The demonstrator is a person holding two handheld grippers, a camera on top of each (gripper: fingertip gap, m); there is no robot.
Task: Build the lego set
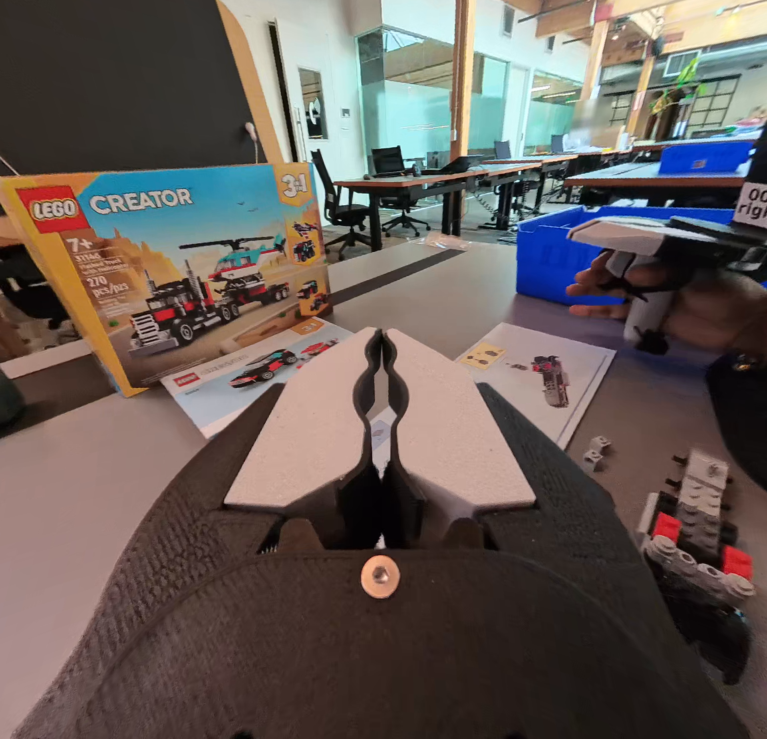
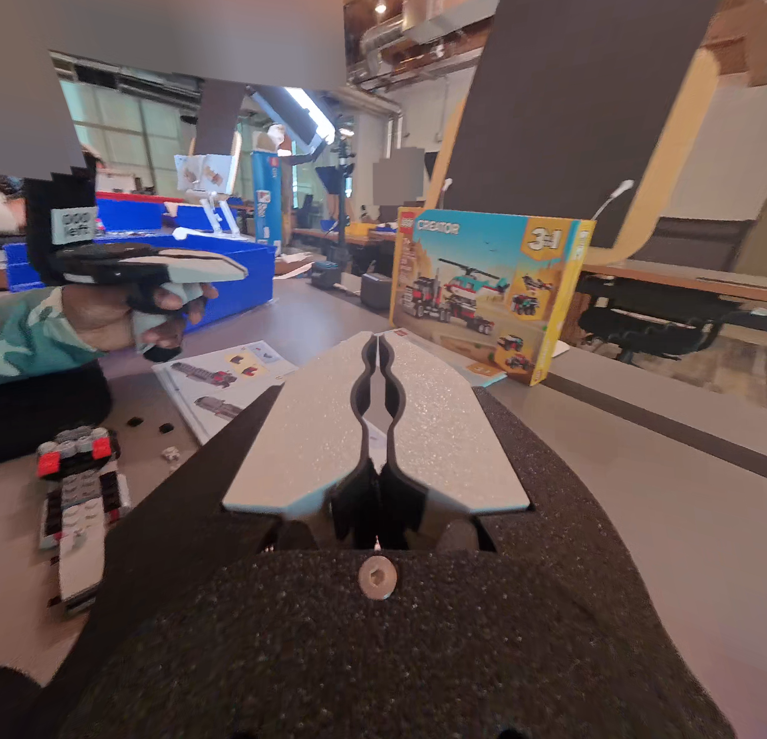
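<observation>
Both held above the grey table (image 1: 103, 491), left gripper (image 1: 382, 337) and right gripper (image 2: 375, 337), jaws of each pressed together at the tips and gripping nothing. Partly built lego truck (image 1: 697, 528) lying on the table near the right edge of the left wrist view, 2 small grey pieces (image 1: 596, 452) just beyond it, open instruction booklet (image 1: 539, 370) farther off. Upright set box (image 1: 166, 271) standing at far left, blue bin (image 1: 548, 258) at far right.

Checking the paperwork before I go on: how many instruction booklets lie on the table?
2. A closed booklet lies flat before the set's box; an open booklet lies to its right, beside the part-built truck. Others may be hidden under the tools.
</observation>
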